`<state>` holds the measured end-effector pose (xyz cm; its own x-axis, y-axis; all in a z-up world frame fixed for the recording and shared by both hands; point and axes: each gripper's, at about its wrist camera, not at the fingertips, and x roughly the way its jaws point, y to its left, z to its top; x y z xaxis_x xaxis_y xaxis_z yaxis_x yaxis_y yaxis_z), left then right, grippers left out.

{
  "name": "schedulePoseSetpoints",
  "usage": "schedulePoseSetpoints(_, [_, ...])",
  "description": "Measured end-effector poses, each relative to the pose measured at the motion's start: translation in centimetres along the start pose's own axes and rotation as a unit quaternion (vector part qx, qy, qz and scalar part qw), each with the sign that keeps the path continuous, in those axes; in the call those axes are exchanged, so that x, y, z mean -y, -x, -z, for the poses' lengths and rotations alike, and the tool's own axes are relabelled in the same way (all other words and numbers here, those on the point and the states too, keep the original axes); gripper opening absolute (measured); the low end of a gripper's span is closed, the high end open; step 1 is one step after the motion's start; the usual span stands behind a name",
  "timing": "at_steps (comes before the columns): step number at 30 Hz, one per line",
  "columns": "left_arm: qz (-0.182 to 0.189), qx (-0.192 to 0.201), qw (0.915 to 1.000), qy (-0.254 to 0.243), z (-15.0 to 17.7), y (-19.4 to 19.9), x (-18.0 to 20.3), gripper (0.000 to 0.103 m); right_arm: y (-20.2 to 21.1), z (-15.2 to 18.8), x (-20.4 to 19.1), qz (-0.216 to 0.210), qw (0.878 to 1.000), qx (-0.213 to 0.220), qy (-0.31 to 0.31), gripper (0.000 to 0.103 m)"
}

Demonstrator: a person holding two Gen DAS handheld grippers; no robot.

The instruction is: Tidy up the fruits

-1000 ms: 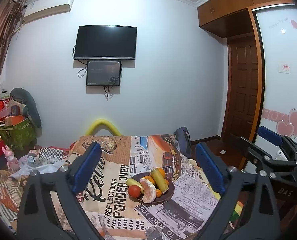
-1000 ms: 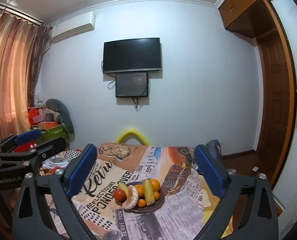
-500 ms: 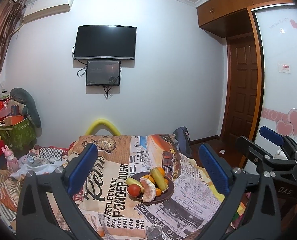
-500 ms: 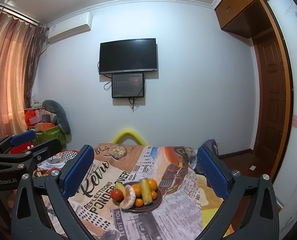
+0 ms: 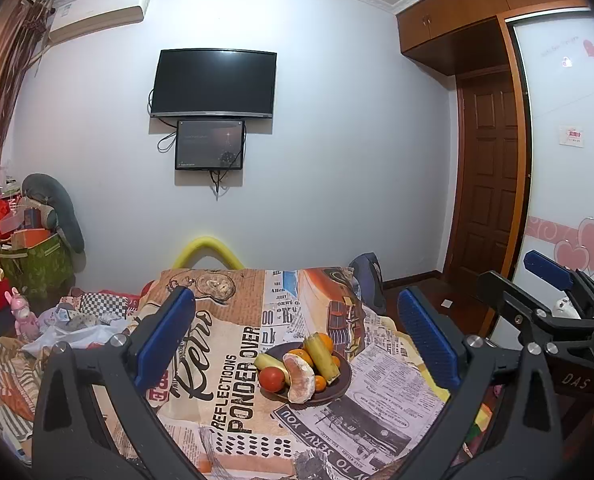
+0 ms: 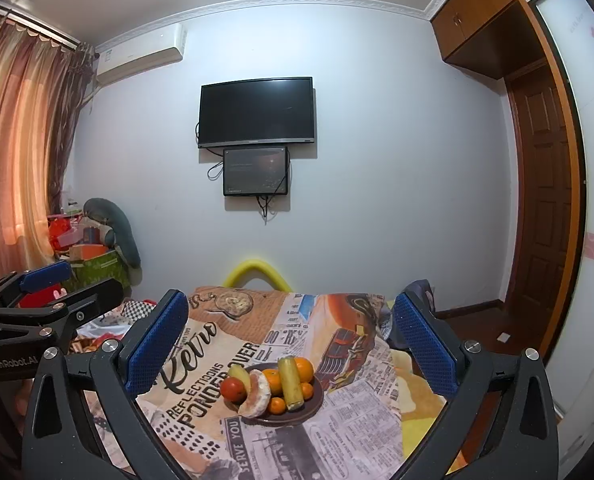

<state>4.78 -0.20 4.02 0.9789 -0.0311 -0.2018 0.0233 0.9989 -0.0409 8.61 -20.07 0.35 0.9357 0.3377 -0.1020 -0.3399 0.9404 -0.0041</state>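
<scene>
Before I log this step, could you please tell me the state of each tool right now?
Left tool: open, holding nothing.
Right tool: open, holding nothing.

Plenty of open air over the table [image 5: 225, 412], nothing hanging between the two grippers and the plate [image 5: 339, 384]. Bare cloth on every side of the plate, so you could come in from the front, left or right. Fruit is heaped on the plate, banana [image 5: 322, 358] on top. Left of the table it's a messy pile of bags [image 5: 69, 328], right edge drops off toward the door [image 5: 487, 204].
</scene>
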Motion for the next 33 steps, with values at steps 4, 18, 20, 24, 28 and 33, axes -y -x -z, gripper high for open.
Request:
schedulePoseSetpoints(4, [0.001, 0.0, 1.0, 0.0, 0.07, 0.05, 0.08, 0.103, 0.06, -0.1, 0.0, -0.001, 1.0, 0.0, -0.002, 0.103])
schedulePoseSetpoints(18, [0.005, -0.001, 1.0, 0.005, 0.16, 0.12, 0.03, 0.103, 0.02, -0.15, -0.05, 0.0, 1.0, 0.0, -0.002, 0.103])
schedulePoseSetpoints(20, [0.005, -0.002, 1.0, 0.006, 0.11, 0.12, -0.08, 0.103, 0.02, -0.16, -0.04, 0.0, 1.0, 0.0, -0.002, 0.103])
schedulePoseSetpoints(24, [0.007, -0.003, 0.9999, 0.009, 0.12, 0.13, -0.15, 0.103, 0.03, -0.17, -0.04, 0.0, 1.0, 0.0, -0.002, 0.103])
schedulePoseSetpoints(28, [0.007, -0.002, 0.9999, 0.009, 0.02, 0.15, -0.14, 0.103, -0.15, -0.28, -0.03, 0.001, 1.0, -0.002, 0.0, 0.103])
schedulePoseSetpoints(33, [0.009, -0.002, 0.9999, 0.009, 0.09, 0.22, -0.06, 0.103, -0.14, -0.31, 0.01, 0.002, 1.0, -0.002, 0.0, 0.103])
